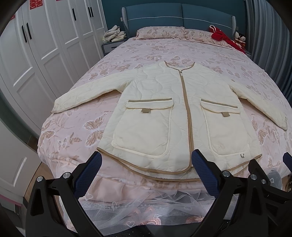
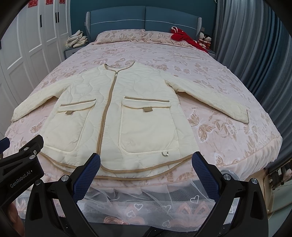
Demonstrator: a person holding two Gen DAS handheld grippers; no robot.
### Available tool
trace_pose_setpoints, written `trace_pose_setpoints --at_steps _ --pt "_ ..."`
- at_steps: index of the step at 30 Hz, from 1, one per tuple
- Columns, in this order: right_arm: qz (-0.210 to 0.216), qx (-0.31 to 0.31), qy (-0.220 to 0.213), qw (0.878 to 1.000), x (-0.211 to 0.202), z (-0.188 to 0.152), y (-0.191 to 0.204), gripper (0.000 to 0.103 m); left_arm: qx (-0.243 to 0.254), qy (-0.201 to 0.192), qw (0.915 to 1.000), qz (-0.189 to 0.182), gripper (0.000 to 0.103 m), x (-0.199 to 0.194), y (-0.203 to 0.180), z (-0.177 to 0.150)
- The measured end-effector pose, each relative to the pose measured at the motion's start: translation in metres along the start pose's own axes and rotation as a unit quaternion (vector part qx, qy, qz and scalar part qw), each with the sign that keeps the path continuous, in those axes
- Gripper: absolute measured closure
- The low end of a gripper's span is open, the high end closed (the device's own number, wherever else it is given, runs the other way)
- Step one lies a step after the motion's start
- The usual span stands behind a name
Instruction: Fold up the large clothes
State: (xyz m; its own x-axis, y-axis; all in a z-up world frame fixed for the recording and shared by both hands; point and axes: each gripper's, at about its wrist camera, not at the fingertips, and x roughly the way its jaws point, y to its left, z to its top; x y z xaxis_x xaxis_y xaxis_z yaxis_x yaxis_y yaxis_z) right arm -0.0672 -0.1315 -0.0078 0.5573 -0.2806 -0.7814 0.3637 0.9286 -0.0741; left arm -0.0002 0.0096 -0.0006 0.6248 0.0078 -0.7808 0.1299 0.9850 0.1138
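Clearly, we had not yet made a single fold: the cream quilted jacket (image 1: 175, 113) lay face up and fully spread on the bed (image 1: 73, 127), zipped to the collar, both sleeves stretched out to the sides and its tan-trimmed hem nearest us at the foot of the bed. We judged the task to be at its very start, with everything left to do: the sleeves to bring in over the body, the sides to turn, and the length to double up. Our left hand-held gripper (image 1: 146, 162) hung just short of the hem with its blue-padded fingers spread wide and nothing between them; our right hand-held gripper (image 2: 146, 162) was likewise wide open and empty, poised over the hem near the right-hand pocket (image 2: 147, 127). Neither touched the cloth, as far as we could tell. The jacket looked soft and bulky, so we expected it to spring back unless each fold was pressed flat. The bed wore a pink bedspread (image 2: 219, 76) with a butterfly pattern and a sheer, heart-embroidered skirt (image 2: 146, 206) at its foot. Two matching pillows (image 1: 160, 31) leaned against a blue padded headboard (image 1: 178, 16), and a red garment (image 1: 224, 39) lay near the pillows beside some small dolls (image 1: 240, 39). White wardrobe doors (image 1: 45, 40) ran along the left, a pile of pale clothes (image 1: 115, 33) sat on a nightstand, and a grey curtain (image 2: 255, 45) hung on the right.
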Motion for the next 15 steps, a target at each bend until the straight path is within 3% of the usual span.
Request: trace_pose_setpoints --at_steps 15 --pt "-0.002 -0.018 -0.008 1.0 -0.004 0.0 0.01 0.005 0.003 -0.006 0.9999 -0.008 0.007 -0.006 0.003 0.002"
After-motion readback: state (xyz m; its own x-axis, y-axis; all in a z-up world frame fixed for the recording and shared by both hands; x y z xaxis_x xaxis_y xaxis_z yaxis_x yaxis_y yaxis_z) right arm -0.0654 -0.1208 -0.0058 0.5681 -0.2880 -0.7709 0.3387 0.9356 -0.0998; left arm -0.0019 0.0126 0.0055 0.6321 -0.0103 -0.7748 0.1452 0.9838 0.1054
